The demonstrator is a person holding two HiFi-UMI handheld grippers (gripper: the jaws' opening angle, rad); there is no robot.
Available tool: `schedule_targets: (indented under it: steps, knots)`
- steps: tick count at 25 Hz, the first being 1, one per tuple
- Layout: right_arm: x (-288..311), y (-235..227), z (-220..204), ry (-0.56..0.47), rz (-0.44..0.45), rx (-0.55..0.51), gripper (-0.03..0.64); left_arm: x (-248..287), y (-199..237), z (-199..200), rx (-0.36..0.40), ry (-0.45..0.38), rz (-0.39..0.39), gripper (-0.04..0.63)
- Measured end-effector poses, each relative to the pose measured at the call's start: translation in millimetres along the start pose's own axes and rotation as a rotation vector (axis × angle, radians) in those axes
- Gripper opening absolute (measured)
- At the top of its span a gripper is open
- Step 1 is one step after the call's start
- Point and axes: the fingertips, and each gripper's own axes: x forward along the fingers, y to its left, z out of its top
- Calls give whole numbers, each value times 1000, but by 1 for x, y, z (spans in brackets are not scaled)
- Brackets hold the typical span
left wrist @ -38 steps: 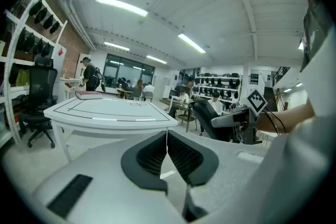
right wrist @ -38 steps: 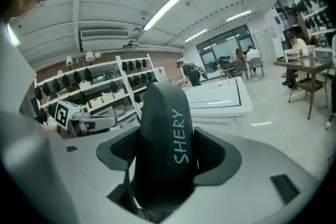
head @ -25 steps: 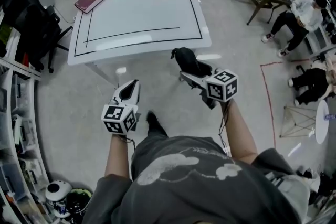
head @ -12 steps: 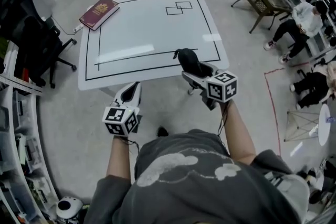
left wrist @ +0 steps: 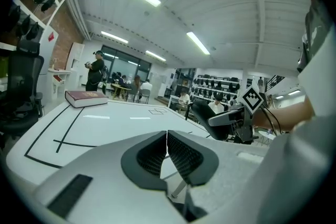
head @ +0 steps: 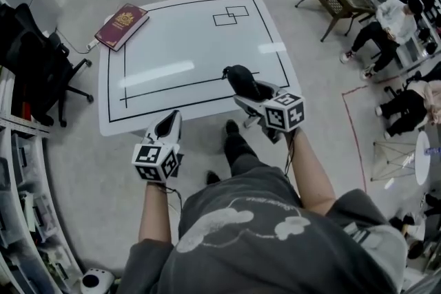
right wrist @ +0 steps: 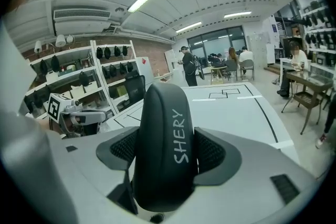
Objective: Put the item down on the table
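Most of the white rectangular tabletop with black tape lines (head: 193, 45) is wide open. Only a maroon hardcover book (head: 122, 16) hogs the far left corner, and a black office chair (head: 34, 62) crowds the left side.

I'm seeing one white table (head: 193, 45), one red book (head: 122, 26), one black case (head: 241, 79), one black office chair (head: 34, 62), two outlined squares (head: 231, 15) drawn on the tabletop, plus two grippers, the left gripper (head: 171, 122) and the right gripper (head: 244, 89).
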Motion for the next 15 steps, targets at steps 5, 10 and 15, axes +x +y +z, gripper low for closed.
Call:
schedule_targets:
  steps: [5, 10, 15]
  knots:
    - [28, -23, 18, 11, 13, -39, 319, 22, 16, 10, -1, -2, 27, 6]
    - [59, -67, 40, 39, 29, -83, 319, 62, 35, 22, 2, 22, 62, 6]
    - [89, -115, 66, 73, 59, -136, 319, 111, 49, 44, 13, 46, 88, 6]
